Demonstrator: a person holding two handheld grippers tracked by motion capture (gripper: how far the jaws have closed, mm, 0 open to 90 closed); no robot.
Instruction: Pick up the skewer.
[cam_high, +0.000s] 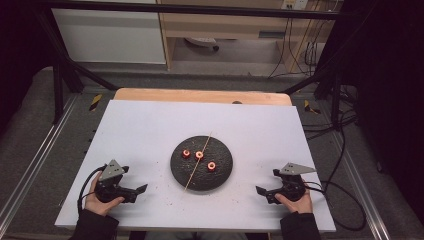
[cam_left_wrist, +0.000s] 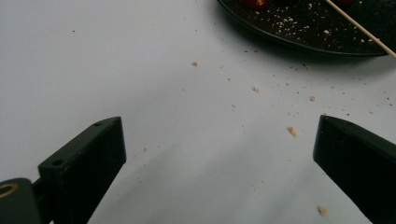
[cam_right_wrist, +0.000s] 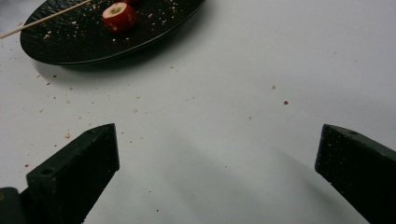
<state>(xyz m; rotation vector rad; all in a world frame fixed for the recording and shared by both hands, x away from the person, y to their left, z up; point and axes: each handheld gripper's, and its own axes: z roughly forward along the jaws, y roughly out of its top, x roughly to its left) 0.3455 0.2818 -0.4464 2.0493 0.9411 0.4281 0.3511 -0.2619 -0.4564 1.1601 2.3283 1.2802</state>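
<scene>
Your left gripper rests on the white table to the left of the dark round plate, and your right gripper rests to its right. Both have their jaws spread wide with nothing between them, as each gripper view shows bare tabletop and crumbs between the black jaws.

The plate sits between your two hands, a little farther from you than either gripper. On it lie three red rings of fruit and a thin wooden skewer. The skewer's long axis runs diagonally: its near end points toward you and slightly left, overhanging the plate's front edge, and its far end goes up and to the right past the rim.

So the near end of the skewer lies closer to your left gripper, up and to the right of it. The ring at the right lies closer to your right gripper, up and to its left. The two grippers stand about equally far from the plate.
</scene>
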